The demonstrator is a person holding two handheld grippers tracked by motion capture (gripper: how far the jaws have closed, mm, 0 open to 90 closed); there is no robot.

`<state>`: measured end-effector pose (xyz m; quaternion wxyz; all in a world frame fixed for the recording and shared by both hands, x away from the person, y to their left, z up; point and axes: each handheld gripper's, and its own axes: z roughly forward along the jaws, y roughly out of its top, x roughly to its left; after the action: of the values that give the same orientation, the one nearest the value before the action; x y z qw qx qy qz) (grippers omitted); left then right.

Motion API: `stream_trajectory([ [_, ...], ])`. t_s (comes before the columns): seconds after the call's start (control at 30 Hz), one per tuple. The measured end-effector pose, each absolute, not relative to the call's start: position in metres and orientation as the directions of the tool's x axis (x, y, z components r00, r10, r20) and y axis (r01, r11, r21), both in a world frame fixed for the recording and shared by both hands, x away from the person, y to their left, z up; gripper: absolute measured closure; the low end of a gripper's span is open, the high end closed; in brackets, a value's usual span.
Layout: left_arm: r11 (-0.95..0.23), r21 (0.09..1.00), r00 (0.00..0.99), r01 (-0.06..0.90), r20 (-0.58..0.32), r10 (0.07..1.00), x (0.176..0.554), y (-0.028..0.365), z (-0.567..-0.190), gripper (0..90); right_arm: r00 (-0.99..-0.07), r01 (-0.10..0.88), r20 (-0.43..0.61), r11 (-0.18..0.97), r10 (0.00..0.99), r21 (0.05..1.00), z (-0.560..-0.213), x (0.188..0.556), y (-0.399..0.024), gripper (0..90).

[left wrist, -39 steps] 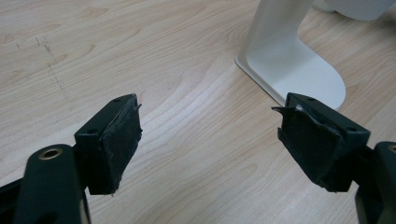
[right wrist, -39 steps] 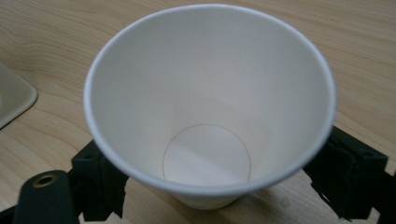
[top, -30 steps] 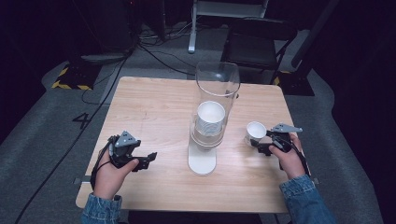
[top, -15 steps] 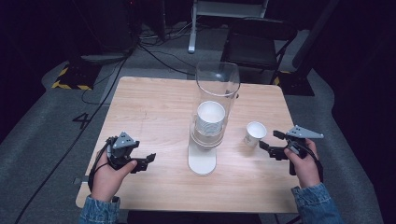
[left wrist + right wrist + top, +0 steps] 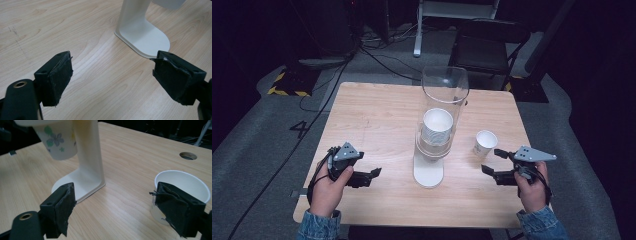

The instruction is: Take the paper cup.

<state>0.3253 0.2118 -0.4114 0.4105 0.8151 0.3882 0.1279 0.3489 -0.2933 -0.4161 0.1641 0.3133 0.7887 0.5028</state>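
A cup dispenser [image 5: 443,95] stands mid-table: a clear tube holding a stack of paper cups [image 5: 437,126] on a white stand with a flat base [image 5: 428,172]. One white paper cup [image 5: 485,143] stands upright to its right. My right gripper [image 5: 492,161] is open just short of that cup, apart from it. In the right gripper view the cup [image 5: 175,182] sits partly behind one jaw of the right gripper [image 5: 112,210], and a flowered cup [image 5: 60,142] hangs from the stand [image 5: 88,157]. My left gripper [image 5: 373,173] is open and empty, left of the base [image 5: 145,37].
The wooden table [image 5: 377,115] has a round cable hole [image 5: 188,155] near its far right. A dark chair [image 5: 487,45] stands behind the table, and cables run over the grey floor. Bare wood lies between the left gripper [image 5: 112,80] and the base.
My right gripper has drawn back from the white cup toward the near right edge, leaving the cup upright on the table. The left hand has slid slightly nearer to the person.
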Motion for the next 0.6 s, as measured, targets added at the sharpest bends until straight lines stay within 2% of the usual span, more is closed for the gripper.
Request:
stream_trajectory([
  [0.1, -0.373, 0.759, 0.674, 0.534, -0.116, 0.729, 0.324, 0.209, -0.413, 16.0, -0.769, 0.302, 0.017, 0.34, 0.638, 0.891, -0.421, 0.345, -0.287, 17.2],
  [0.43, -0.381, 0.749, 0.671, 0.543, -0.114, 0.733, 0.321, 0.212, -0.415, 16.0, -0.814, 0.328, 0.075, 0.349, 0.576, 0.878, -0.431, 0.34, -0.268, 17.6],
  [0.6, -0.399, 0.746, 0.686, 0.533, -0.106, 0.72, 0.323, 0.211, -0.416, 16.0, -0.826, 0.303, 0.067, 0.34, 0.56, 0.89, -0.434, 0.337, -0.265, 17.5],
])
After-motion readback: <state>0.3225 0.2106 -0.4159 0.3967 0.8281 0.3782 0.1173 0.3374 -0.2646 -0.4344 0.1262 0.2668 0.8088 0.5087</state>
